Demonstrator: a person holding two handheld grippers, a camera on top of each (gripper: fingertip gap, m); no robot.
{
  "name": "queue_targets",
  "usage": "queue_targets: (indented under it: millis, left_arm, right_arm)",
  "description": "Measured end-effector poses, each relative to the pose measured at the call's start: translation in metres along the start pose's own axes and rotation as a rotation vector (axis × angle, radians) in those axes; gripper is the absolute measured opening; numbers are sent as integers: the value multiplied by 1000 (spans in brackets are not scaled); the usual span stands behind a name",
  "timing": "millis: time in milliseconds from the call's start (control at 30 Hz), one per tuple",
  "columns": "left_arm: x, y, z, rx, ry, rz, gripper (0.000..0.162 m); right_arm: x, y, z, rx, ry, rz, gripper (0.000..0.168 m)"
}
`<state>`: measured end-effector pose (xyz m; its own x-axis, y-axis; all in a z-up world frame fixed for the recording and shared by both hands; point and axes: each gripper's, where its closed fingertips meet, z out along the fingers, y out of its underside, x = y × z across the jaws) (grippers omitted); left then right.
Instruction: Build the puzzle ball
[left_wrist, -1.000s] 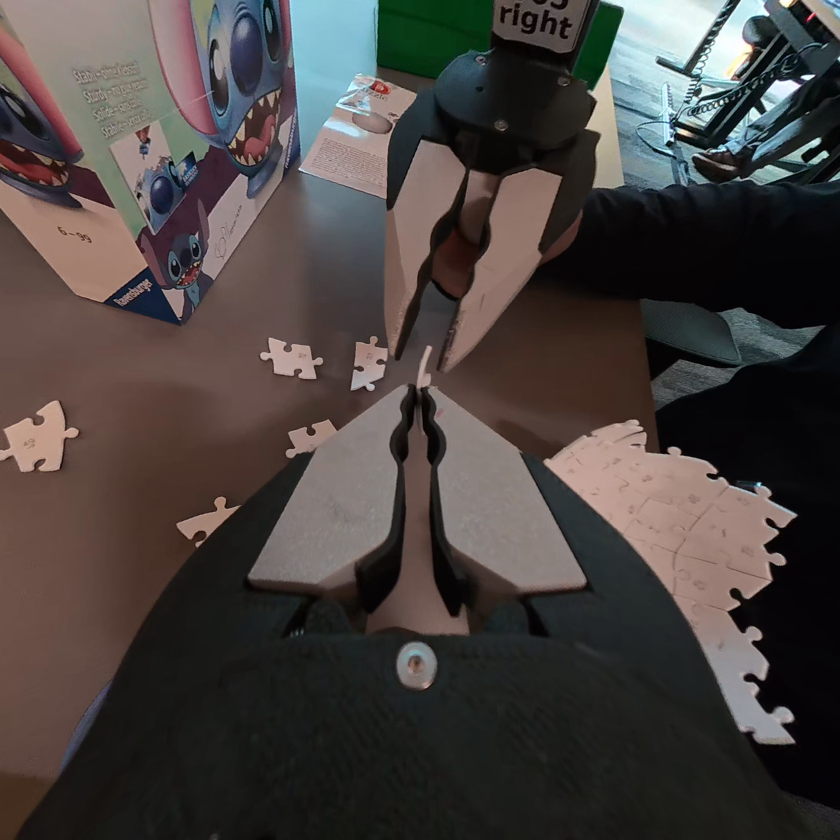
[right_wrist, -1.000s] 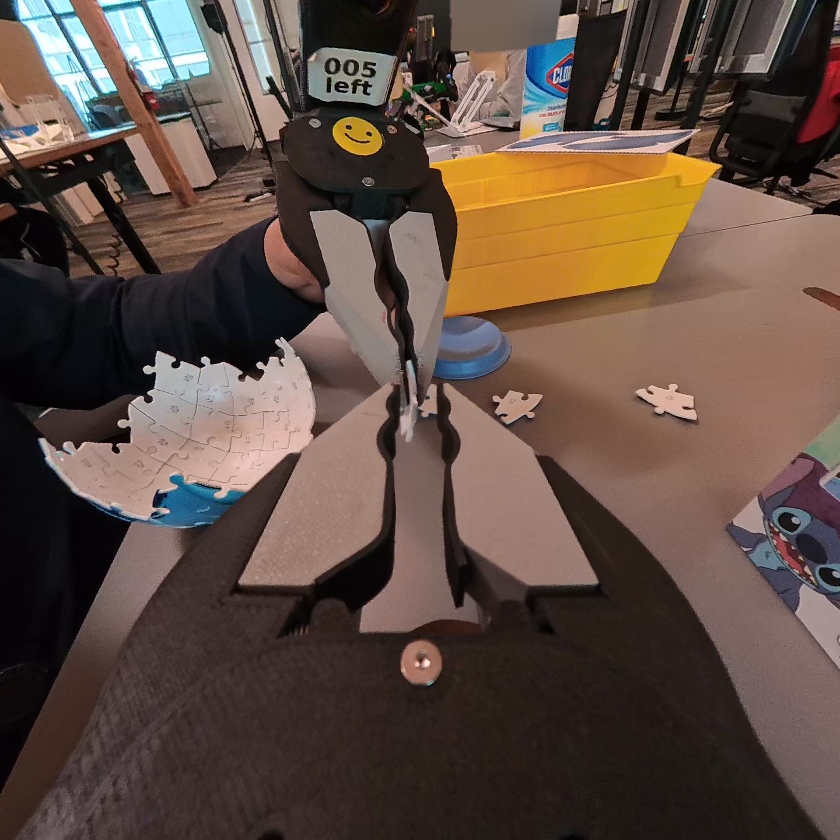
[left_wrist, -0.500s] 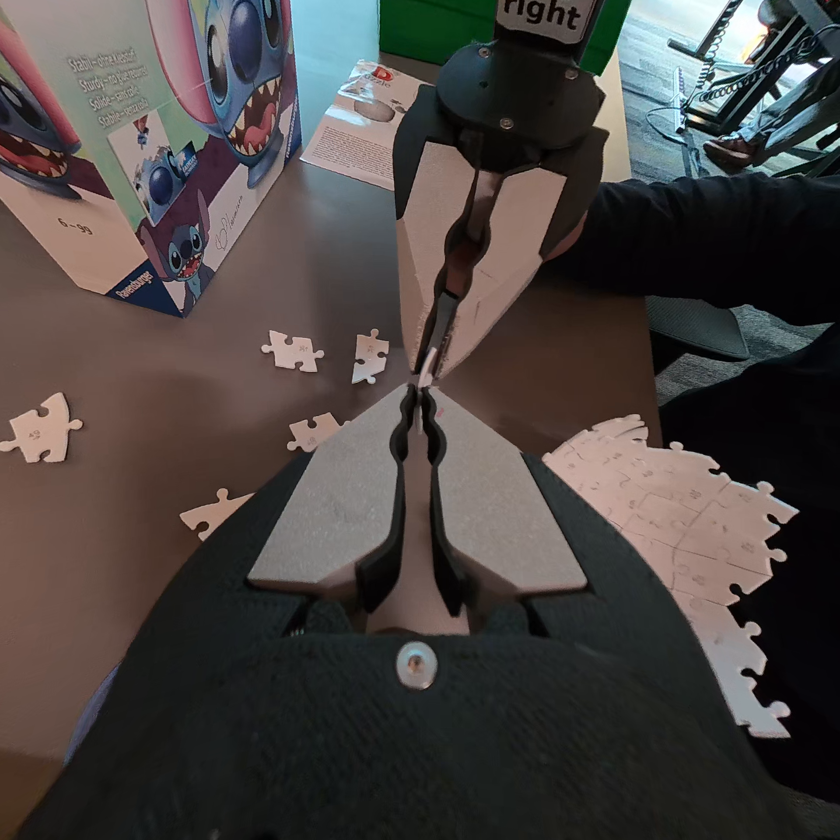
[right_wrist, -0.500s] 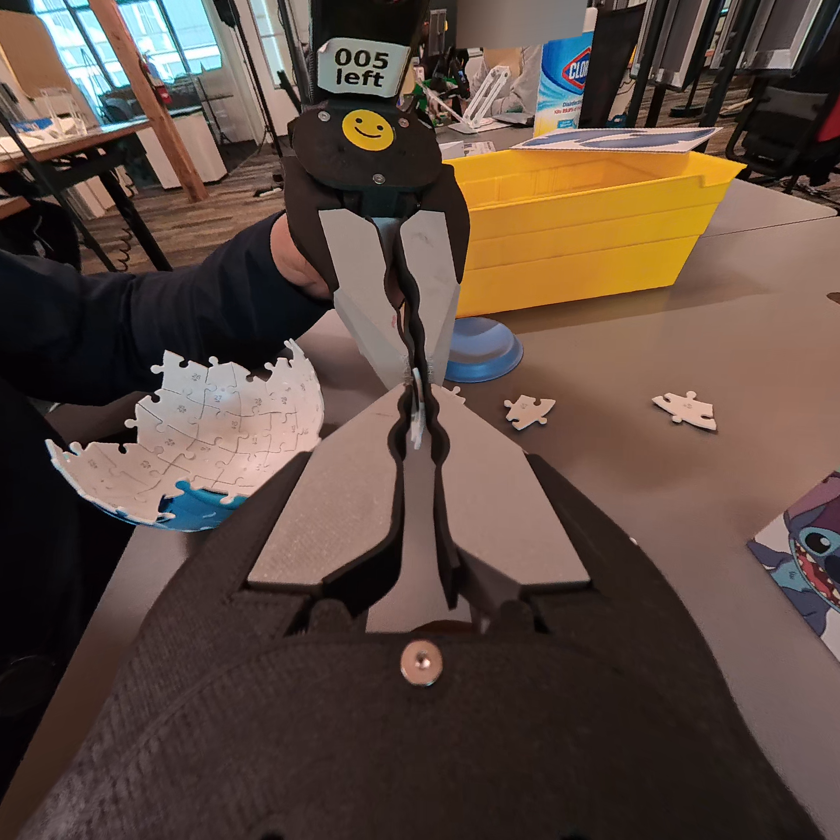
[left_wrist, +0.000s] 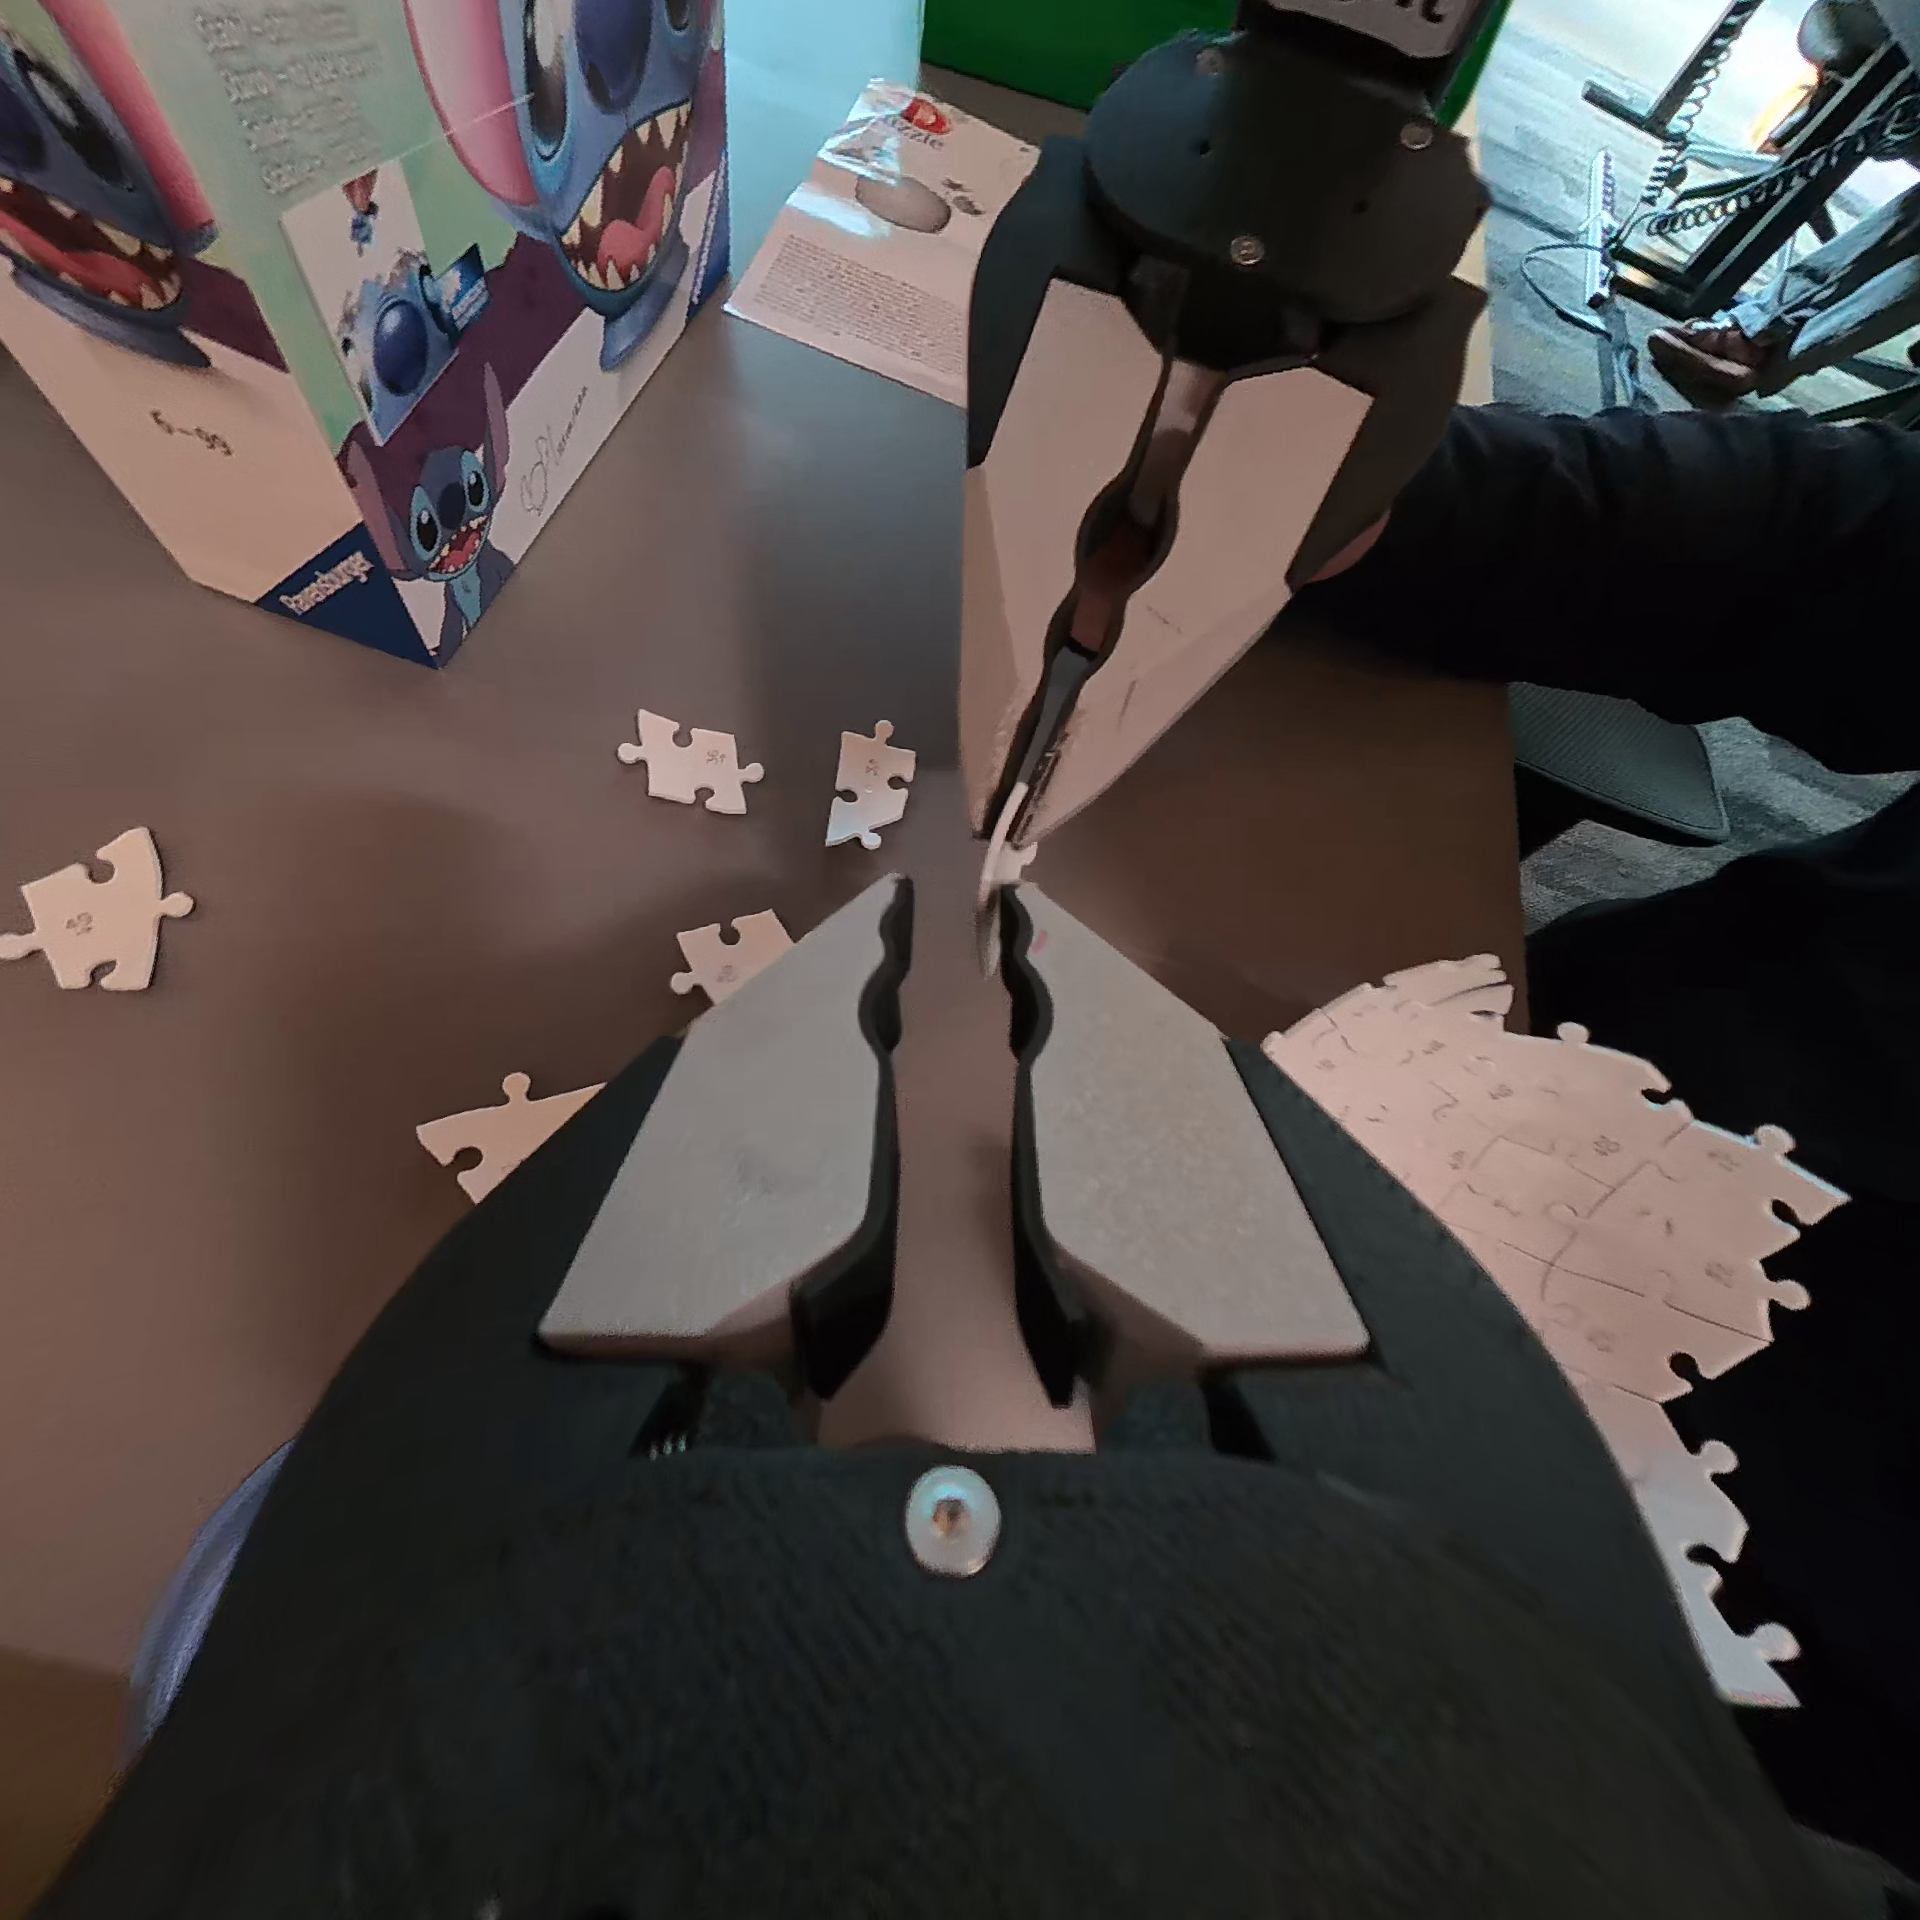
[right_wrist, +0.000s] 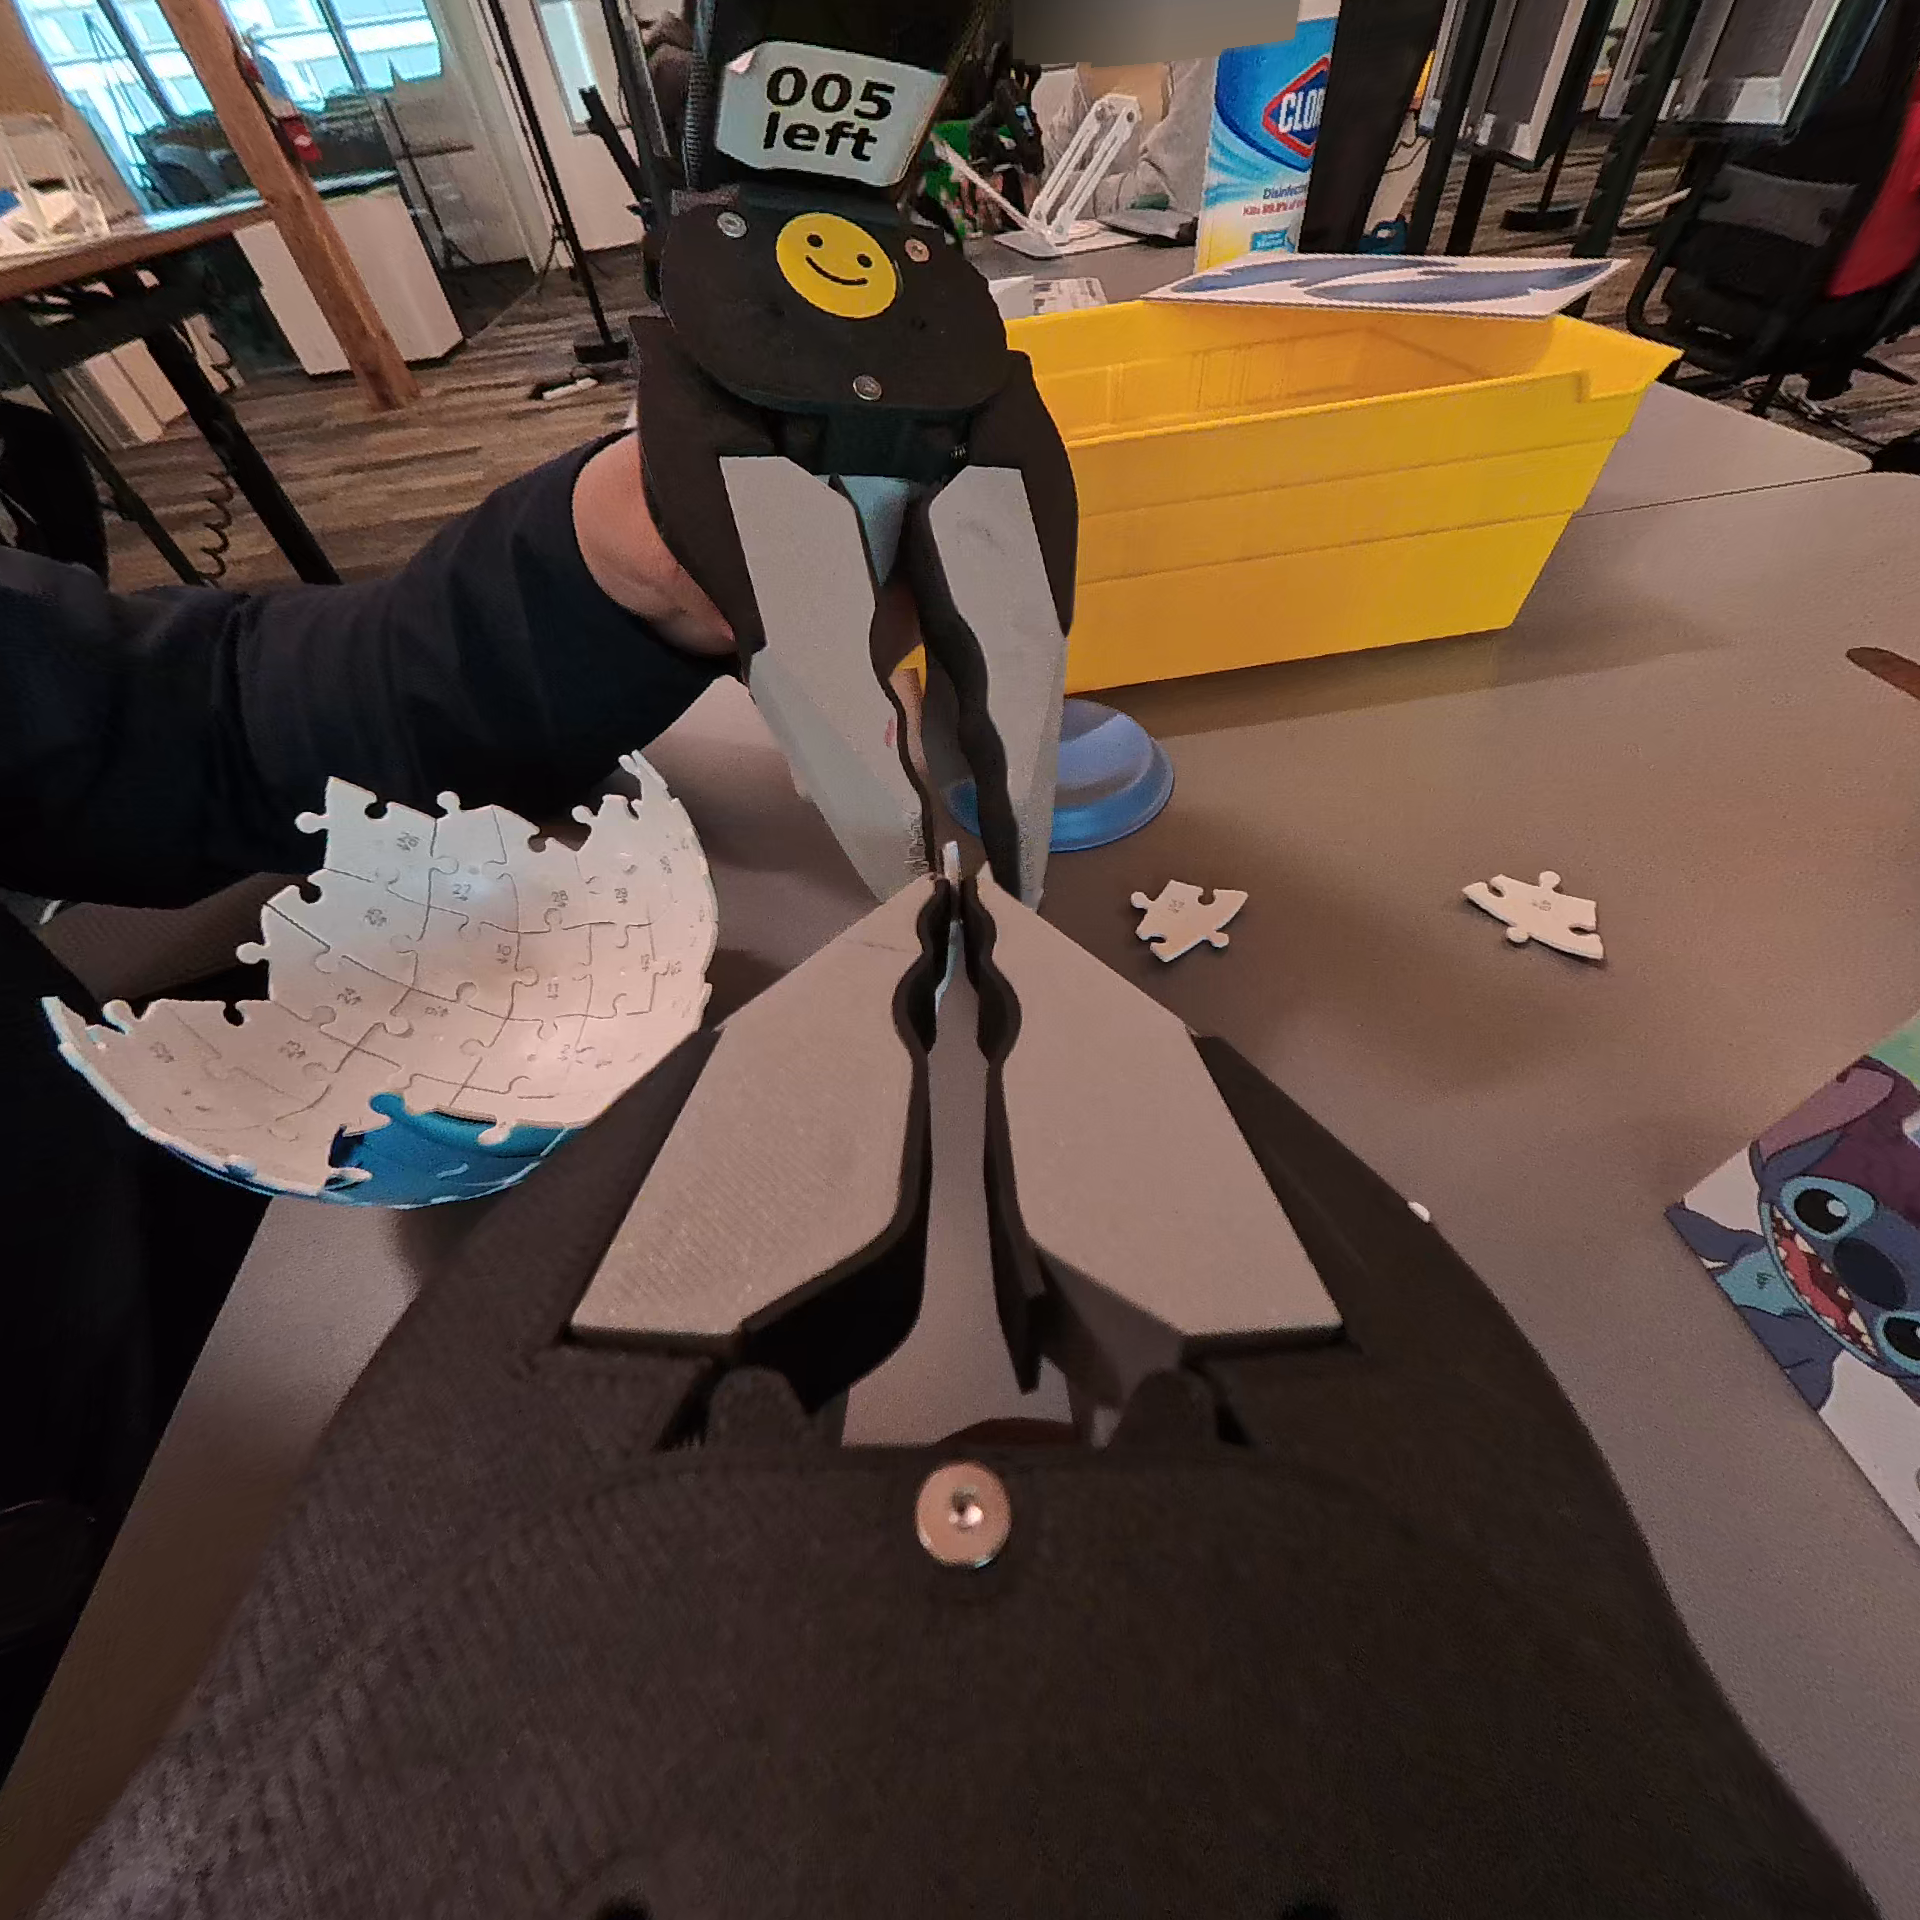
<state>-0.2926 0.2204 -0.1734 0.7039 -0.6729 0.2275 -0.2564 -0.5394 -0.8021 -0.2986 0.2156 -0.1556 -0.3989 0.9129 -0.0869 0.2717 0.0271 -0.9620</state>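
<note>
A white puzzle piece (left_wrist: 1000, 871) is held edge-on above the table. My right gripper (right_wrist: 958, 902) is shut on it; the piece (right_wrist: 948, 940) shows as a thin strip between its tips. My left gripper (left_wrist: 956, 894) is open, tip to tip with the right gripper (left_wrist: 1013, 831), its jaws apart on either side of the piece. From the right wrist view the left gripper (right_wrist: 958, 883) points down at me. The half-built puzzle ball (right_wrist: 468, 966), a white bowl with a blue outside, sits at the table edge, and also shows in the left wrist view (left_wrist: 1538, 1174).
Loose white pieces lie on the table (left_wrist: 691, 774) (left_wrist: 871, 784) (left_wrist: 94, 925) (right_wrist: 1184, 914) (right_wrist: 1538, 914). The puzzle box (left_wrist: 364, 260) stands far left, a leaflet (left_wrist: 883, 281) behind it. A yellow bin (right_wrist: 1299, 520) and a blue stand (right_wrist: 1101, 779) are behind the left gripper. Less than 4 cm separates the two grippers' tips. It is some 15 cm from my left tips to the half-built puzzle ball (right_wrist: 468, 966).
The right gripper closed on the piece that the left gripper held. The left gripper has opened and let go of it.
</note>
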Motion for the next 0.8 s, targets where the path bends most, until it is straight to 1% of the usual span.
queue_targets:
  millis: [100,233,333,500,600,800]
  left_arm:
    - [-3,1,-2,3,11,-52,23]
    - [-8,-4,-9,51,19,-106,28]
    - [-21,-12,-16,114,-35,-135,29]
    - [-38,-16,-26,169,-107,-187,37]
    - [-40,-16,-28,181,-110,-209,38]
    - [-40,-13,-22,155,-112,-219,38]
  right_arm:
    - [1,1,-1,-6,2,12,0]
    - [2,4,0,-20,-2,33,0]
    - [1,10,3,-38,-9,47,0]
    - [-6,17,9,-75,-46,46,0]
    - [-12,18,11,-88,-71,44,0]
    - [-24,19,14,-108,-124,34,0]
